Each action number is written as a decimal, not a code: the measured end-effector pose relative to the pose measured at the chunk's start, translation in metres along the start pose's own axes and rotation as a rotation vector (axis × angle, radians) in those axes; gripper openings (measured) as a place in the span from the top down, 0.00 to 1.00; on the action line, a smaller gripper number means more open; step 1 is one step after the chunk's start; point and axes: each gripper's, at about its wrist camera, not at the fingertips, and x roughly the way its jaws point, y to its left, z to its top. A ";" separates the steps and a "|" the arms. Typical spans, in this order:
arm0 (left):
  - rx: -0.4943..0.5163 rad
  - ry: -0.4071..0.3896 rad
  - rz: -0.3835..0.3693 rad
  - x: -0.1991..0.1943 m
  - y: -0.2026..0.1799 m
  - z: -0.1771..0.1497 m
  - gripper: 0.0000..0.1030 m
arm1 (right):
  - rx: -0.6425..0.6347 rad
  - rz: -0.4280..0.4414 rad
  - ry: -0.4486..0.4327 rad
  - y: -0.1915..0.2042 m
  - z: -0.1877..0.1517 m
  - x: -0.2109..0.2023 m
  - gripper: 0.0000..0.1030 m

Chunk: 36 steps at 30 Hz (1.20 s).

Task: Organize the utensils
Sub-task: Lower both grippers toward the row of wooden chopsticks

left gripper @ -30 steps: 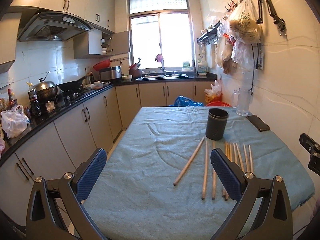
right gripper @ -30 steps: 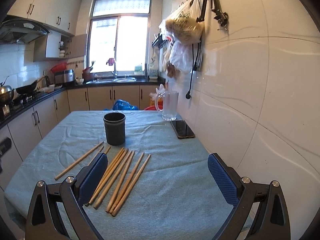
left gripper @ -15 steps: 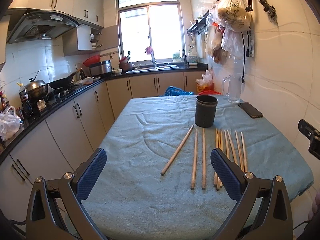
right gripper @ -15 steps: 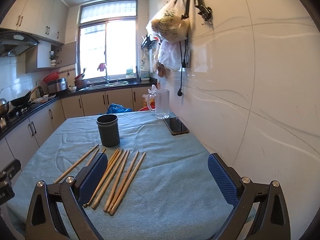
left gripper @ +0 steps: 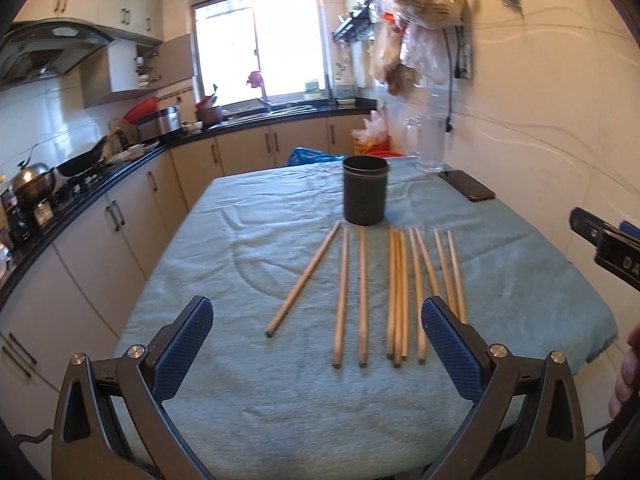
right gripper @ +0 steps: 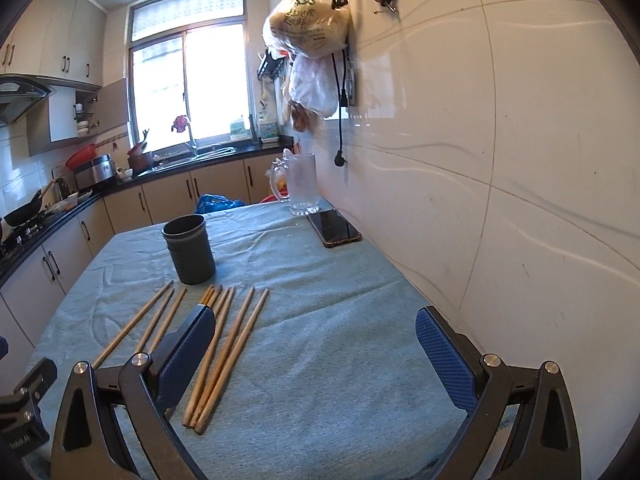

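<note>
On my far left runs the kitchen counter (left gripper: pixel 92 184) with a wok and pots on it. My left gripper (left gripper: pixel 316 344) hangs above the near edge of the table, fingers spread wide with nothing between them. Under it lies the blue-green tablecloth (left gripper: pixel 248 248), and on the cloth the wooden chopsticks (left gripper: pixel 396 292) are laid out side by side, pointing away from me. The leftmost chopstick (left gripper: pixel 303 279) lies slanted and apart from the others; next to it a pair sits parallel, then a tight bunch, then two more at the right, partly hidden behind my left gripper's right finger. Just beyond their far tips stands the dark holder cup (left gripper: pixel 365 190), upright, with no chopsticks showing above its rim. Further right, near the wall, I see a glass pitcher (right gripper: pixel 298 184) and a phone (right gripper: pixel 334 227) lying flat just in front of it. My right gripper (right gripper: pixel 316 354) hovers over the bare cloth to the right of the chopsticks, its fingers also wide apart and holding nothing; its left finger overlaps the bunch in my right wrist view. Plastic bags (right gripper: pixel 308 28) hang on the wall above.
</note>
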 end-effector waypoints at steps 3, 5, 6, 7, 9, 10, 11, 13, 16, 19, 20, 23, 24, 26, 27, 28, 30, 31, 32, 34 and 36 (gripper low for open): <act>0.012 0.013 -0.016 0.008 -0.003 0.000 0.00 | 0.003 -0.003 0.019 -0.001 0.000 0.009 0.01; 0.014 0.027 -0.020 0.014 -0.005 0.000 0.00 | 0.001 -0.001 0.035 0.000 -0.001 0.016 0.01; 0.013 0.034 -0.021 0.017 -0.004 0.000 0.00 | -0.001 -0.002 0.041 0.001 -0.002 0.018 0.01; 0.012 0.039 -0.022 0.020 -0.005 0.001 0.00 | -0.004 -0.002 0.049 0.001 -0.002 0.022 0.01; 0.011 0.048 -0.024 0.026 -0.004 0.002 0.00 | -0.004 -0.001 0.059 0.002 -0.002 0.027 0.01; 0.010 0.052 -0.027 0.028 -0.004 0.002 0.00 | -0.003 -0.002 0.062 0.003 -0.001 0.029 0.01; 0.009 0.056 -0.031 0.029 -0.005 0.002 0.00 | -0.004 -0.002 0.065 0.003 0.000 0.032 0.01; 0.009 0.064 -0.046 0.034 -0.005 0.003 0.00 | -0.004 -0.004 0.072 0.003 0.001 0.037 0.01; 0.009 0.069 -0.087 0.038 -0.006 0.004 0.00 | 0.000 -0.007 0.084 0.003 0.002 0.045 0.01; 0.012 0.068 -0.125 0.040 -0.008 0.005 0.00 | 0.000 -0.009 0.094 0.004 0.002 0.052 0.01; 0.015 0.068 -0.133 0.040 -0.009 0.005 0.00 | 0.000 -0.009 0.096 0.004 0.002 0.053 0.01; 0.025 0.073 -0.134 0.042 -0.013 0.005 0.00 | -0.004 -0.013 0.095 0.005 0.001 0.055 0.01; 0.026 0.076 -0.135 0.043 -0.013 0.005 0.00 | -0.006 -0.014 0.093 0.005 0.001 0.055 0.01; 0.026 0.078 -0.131 0.043 -0.014 0.005 0.00 | -0.006 -0.013 0.088 0.006 0.000 0.055 0.01; 0.023 0.077 -0.129 0.043 -0.013 0.006 0.00 | -0.005 -0.013 0.085 0.006 0.000 0.054 0.01; 0.021 0.076 -0.129 0.043 -0.013 0.006 0.00 | -0.005 -0.011 0.080 0.006 0.000 0.053 0.01; 0.015 0.072 -0.123 0.041 -0.012 0.006 0.00 | -0.005 -0.012 0.068 0.006 0.000 0.050 0.01; 0.014 0.071 -0.122 0.041 -0.012 0.005 0.00 | -0.007 -0.015 0.064 0.006 0.000 0.049 0.01; 0.012 0.070 -0.121 0.039 -0.011 0.005 0.00 | -0.009 -0.016 0.059 0.006 0.000 0.047 0.01; 0.009 0.062 -0.117 0.037 -0.011 0.005 0.00 | -0.010 -0.019 0.051 0.006 0.000 0.045 0.01; 0.008 0.047 -0.105 0.033 -0.009 0.007 0.00 | -0.014 -0.024 0.045 0.006 -0.001 0.043 0.01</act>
